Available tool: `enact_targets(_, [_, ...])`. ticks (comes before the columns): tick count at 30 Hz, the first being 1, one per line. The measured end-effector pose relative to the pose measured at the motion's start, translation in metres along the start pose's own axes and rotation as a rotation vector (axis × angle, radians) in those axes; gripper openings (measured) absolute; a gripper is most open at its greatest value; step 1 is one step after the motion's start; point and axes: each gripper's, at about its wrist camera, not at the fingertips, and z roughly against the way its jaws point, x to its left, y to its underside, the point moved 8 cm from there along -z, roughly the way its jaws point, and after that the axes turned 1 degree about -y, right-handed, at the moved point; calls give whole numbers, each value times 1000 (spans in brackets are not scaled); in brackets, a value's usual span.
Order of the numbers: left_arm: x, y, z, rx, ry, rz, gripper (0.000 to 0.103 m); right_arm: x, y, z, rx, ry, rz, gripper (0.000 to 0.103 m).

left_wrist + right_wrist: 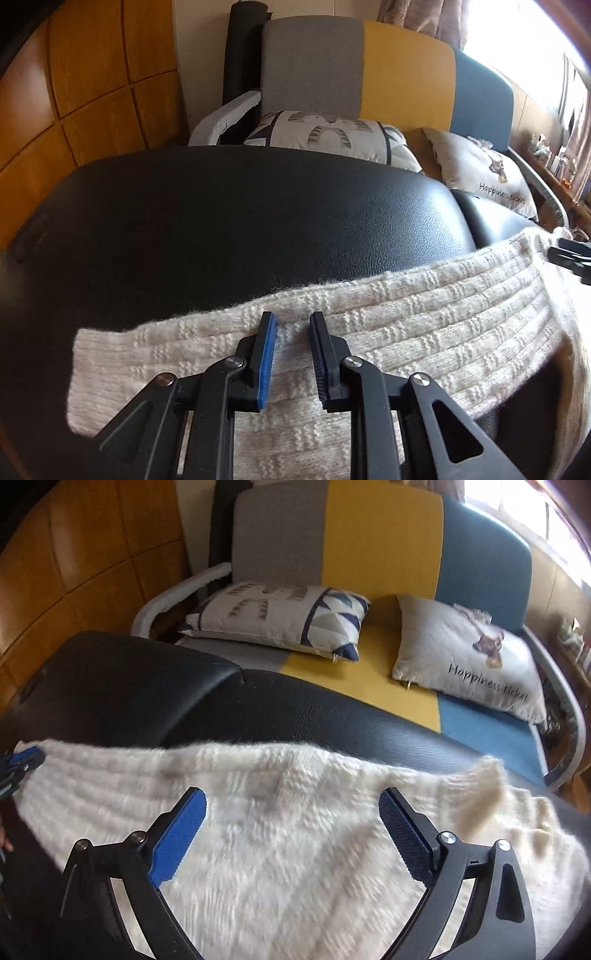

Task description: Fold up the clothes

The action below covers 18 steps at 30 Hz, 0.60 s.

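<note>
A cream knitted sweater (424, 317) lies spread on a black leather surface (240, 221). One sleeve stretches out to the left in the left wrist view. My left gripper (292, 316) hovers over that sleeve with a narrow gap between its blue pads; the knit shows flat in the gap, not pinched. In the right wrist view the sweater (295, 849) fills the lower half, blurred. My right gripper (291, 792) stands wide open above its body, nothing between the fingers. The left gripper's tip (22, 760) shows at the left edge there.
Beyond the black leather surface (129, 679) is a sofa with grey, yellow and blue panels (380, 542). On it lie a patterned cushion (280, 620) and a cushion with writing (469, 661). Wooden panelling (92, 92) stands at the left, a bright window at the right.
</note>
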Motion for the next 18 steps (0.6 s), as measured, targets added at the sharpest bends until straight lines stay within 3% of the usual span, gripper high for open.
enact_targets(3, [4, 0, -5, -1, 4, 14, 22, 3, 5, 9, 14, -23, 26, 96])
enact_targets(7, [11, 1, -6, 10, 0, 42, 22, 17, 22, -22, 112, 12, 82, 96])
enact_targets(10, [18, 3, 3, 14, -29, 35, 22, 16, 20, -18, 86, 13, 39, 99])
enact_targets(12, [18, 1, 17, -26, -6, 41, 22, 16, 22, 0, 62, -27, 11, 99])
enact_targets(16, [3, 0, 36, -81, 57, 20, 22, 31, 44, 35, 54, -67, 101, 99])
enact_targets(18, [-8, 4, 36, -88, 19, -45, 22, 40, 55, 44, 46, -55, 140, 99])
